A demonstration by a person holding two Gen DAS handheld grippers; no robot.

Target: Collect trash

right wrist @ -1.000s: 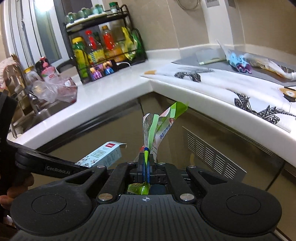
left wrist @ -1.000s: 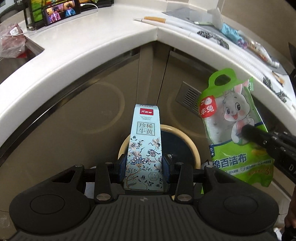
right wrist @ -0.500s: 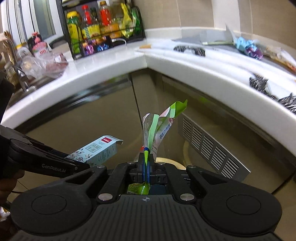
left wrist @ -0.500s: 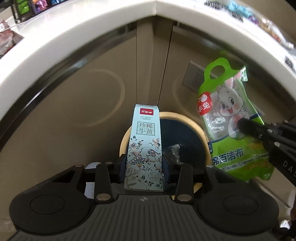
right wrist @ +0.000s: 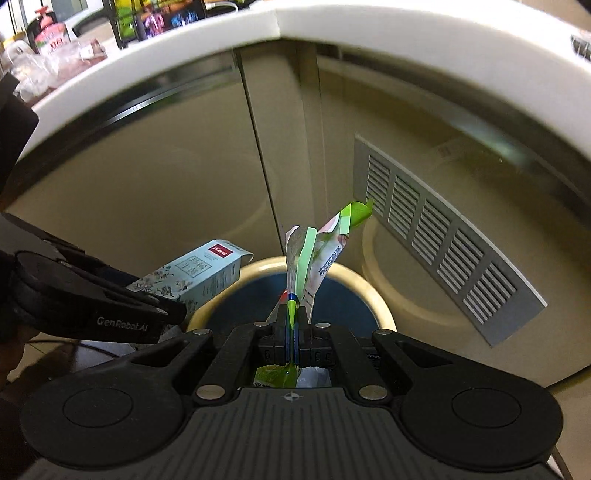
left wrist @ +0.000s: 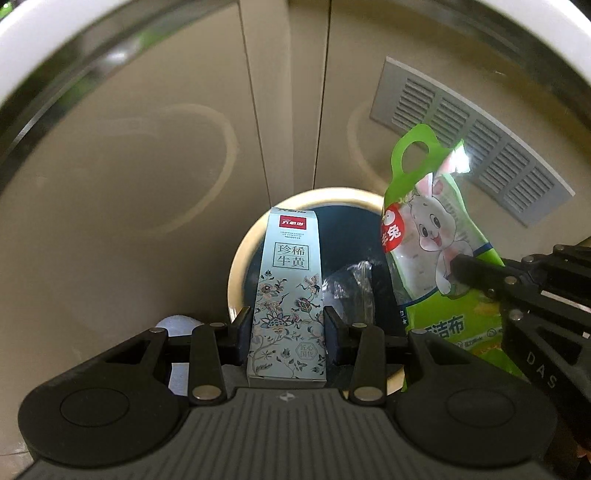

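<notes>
My left gripper [left wrist: 288, 325] is shut on a pale blue flowered carton [left wrist: 288, 291] and holds it above the round cream-rimmed trash bin [left wrist: 240, 266] with a dark liner. My right gripper [right wrist: 291, 328] is shut on a green rabbit-print plastic bag [right wrist: 321, 251], held edge-on over the same bin [right wrist: 373, 291]. In the left wrist view the bag [left wrist: 428, 236] hangs at the right, pinched by the right gripper's fingers [left wrist: 476, 269]. The carton [right wrist: 199, 273] and left gripper [right wrist: 110, 314] show at the left in the right wrist view. Crumpled clear plastic [left wrist: 351, 280] lies inside the bin.
Beige cabinet doors [left wrist: 147, 147] stand behind the bin, with a grey vent grille [left wrist: 472, 140] on the right door. The white countertop edge [right wrist: 258, 26] curves overhead, with bottles and a plastic bag [right wrist: 48, 51] on it at the far left.
Both grippers have dropped lower and closer to the bin with their items. The countertop has moved up out of most of the view.
</notes>
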